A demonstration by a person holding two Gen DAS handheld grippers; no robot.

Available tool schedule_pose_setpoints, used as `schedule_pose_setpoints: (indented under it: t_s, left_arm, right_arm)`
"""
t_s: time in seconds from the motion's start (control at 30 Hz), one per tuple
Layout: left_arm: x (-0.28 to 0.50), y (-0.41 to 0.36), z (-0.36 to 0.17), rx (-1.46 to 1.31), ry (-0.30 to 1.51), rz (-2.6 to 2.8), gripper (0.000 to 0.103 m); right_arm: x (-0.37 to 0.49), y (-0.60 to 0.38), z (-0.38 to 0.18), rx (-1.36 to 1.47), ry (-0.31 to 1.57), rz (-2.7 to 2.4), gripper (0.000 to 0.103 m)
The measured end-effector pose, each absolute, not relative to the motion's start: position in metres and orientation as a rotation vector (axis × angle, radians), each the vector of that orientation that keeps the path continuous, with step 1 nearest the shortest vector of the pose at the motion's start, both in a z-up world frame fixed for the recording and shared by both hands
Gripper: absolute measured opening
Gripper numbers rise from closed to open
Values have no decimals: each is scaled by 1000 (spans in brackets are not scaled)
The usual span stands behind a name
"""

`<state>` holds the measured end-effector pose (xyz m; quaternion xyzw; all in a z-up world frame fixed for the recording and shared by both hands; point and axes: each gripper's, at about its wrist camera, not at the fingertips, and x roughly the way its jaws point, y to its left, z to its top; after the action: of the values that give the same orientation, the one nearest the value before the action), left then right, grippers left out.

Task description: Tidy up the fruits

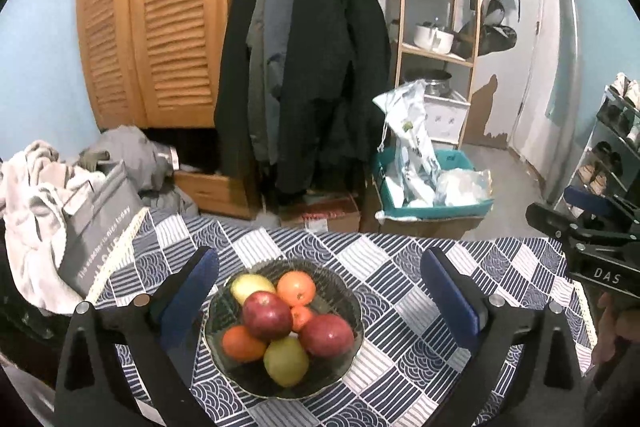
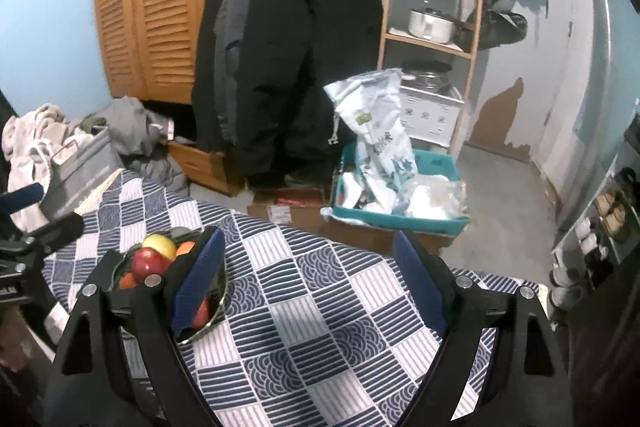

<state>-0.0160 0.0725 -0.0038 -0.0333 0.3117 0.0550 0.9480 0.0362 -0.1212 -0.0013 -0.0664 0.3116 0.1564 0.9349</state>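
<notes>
Left gripper [image 1: 320, 301] hangs over the glass bowl [image 1: 344, 359], jaws spread wide, nothing between the blue pads [image 1: 188, 291]; the bowl sits in the gap below them, pads not touching it.

Bowl rests on the table with the blue-and-white patterned cloth [image 1: 420, 307], near its middle in the left wrist view. All fruit is inside it, piled up:
- two red apples [image 1: 267, 315], one in the centre on top, one to its right
- two yellow-green pears [image 1: 285, 361], one at the near side, one at the far left
- oranges [image 1: 296, 287]: one at the far right, one at the near left, a smaller one partly hidden between the apples

Right gripper [image 2: 308, 279] is released too, jaws apart over bare cloth, holding nothing. In its view the bowl sits to the left, partly hidden behind its left finger [image 2: 200, 279]; a pear and an apple show above it. Whether that finger touches the bowl rim, cannot tell.

Each gripper shows at the edge of the other's view, well apart. A hand is partly visible at the right edge of the left wrist view, under the right gripper's body.
</notes>
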Motion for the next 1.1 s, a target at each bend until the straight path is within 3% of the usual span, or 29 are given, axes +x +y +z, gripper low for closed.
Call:
schedule_pose_setpoints:
  t_s: [1.1]
  left_arm:
    - [-18,68,13,-103,563,123,102]
  right_arm:
    - [37,-141,-2,-114,629,280,85]
